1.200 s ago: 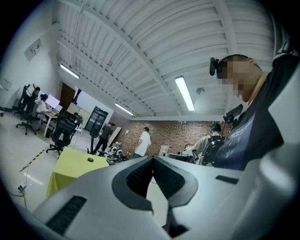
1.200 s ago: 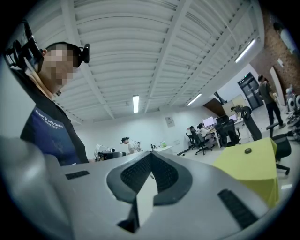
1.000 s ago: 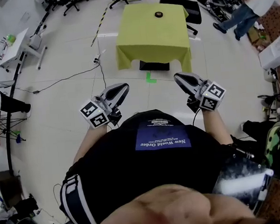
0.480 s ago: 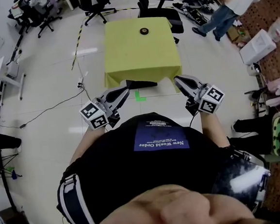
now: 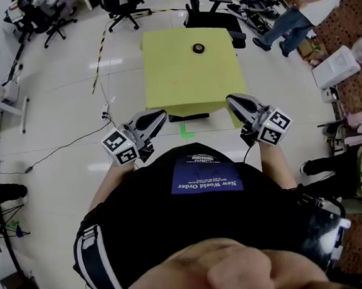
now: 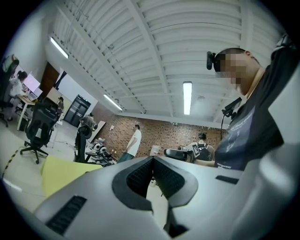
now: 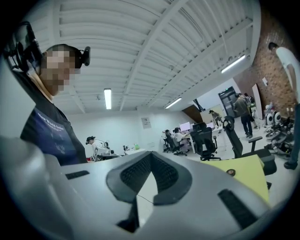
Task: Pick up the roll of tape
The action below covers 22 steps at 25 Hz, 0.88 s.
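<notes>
A small dark roll of tape [image 5: 198, 48] lies near the far edge of a table with a yellow-green cloth [image 5: 191, 77]; it also shows in the right gripper view as the roll of tape [image 7: 230, 172]. My left gripper [image 5: 160, 116] and right gripper [image 5: 230, 99] are held in front of the person's chest, short of the table's near edge. Both are shut with nothing between the jaws. The left gripper [image 6: 151, 160] and the right gripper [image 7: 150, 153] show tips pressed together in their own views.
Black office chairs [image 5: 217, 15] stand behind the table. A person [image 5: 295, 14] stands at the far right. A cable [image 5: 62, 151] trails across the white floor on the left. A green floor marker [image 5: 185, 131] lies under the table's near edge. Boxes [image 5: 341, 64] sit at the right.
The person has walked toward the table: it has come closer and grown larger in the head view. Both grippers stayed shut and level before the chest.
</notes>
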Motion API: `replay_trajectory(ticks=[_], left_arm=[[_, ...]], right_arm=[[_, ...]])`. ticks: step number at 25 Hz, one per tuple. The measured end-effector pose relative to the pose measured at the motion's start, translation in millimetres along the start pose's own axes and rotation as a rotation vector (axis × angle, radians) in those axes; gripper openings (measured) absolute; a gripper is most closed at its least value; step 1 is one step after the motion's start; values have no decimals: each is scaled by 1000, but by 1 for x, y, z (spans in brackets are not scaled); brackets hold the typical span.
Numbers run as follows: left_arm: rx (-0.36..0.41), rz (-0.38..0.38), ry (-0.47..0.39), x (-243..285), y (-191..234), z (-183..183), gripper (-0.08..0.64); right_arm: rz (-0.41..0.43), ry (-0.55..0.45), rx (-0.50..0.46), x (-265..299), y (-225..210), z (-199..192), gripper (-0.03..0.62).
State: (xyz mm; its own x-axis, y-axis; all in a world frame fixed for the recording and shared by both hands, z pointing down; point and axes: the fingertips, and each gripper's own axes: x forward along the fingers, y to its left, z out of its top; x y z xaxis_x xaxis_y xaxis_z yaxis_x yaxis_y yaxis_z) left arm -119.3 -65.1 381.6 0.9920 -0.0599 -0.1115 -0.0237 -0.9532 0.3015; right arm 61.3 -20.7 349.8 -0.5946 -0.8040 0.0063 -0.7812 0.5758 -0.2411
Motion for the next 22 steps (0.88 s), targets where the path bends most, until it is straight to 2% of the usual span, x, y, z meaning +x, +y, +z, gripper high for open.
replay_trajectory(ticks=[6, 11, 13, 17, 22], left_arm=[[-17, 93, -4, 16, 47, 5, 5], [24, 185, -21, 52, 92, 13, 5], [29, 237, -43, 71, 116, 21, 5], [-11, 333, -108, 106, 157, 44, 5], [-29, 386, -120, 155, 199, 61, 5]], right_arm=[[83, 6, 20, 42, -52, 3, -14], [185, 13, 26, 73, -125, 11, -14], [227, 28, 23, 88, -159, 19, -14], [328, 58, -4, 118, -215, 49, -14], [386, 55, 9, 138, -277, 69, -14]])
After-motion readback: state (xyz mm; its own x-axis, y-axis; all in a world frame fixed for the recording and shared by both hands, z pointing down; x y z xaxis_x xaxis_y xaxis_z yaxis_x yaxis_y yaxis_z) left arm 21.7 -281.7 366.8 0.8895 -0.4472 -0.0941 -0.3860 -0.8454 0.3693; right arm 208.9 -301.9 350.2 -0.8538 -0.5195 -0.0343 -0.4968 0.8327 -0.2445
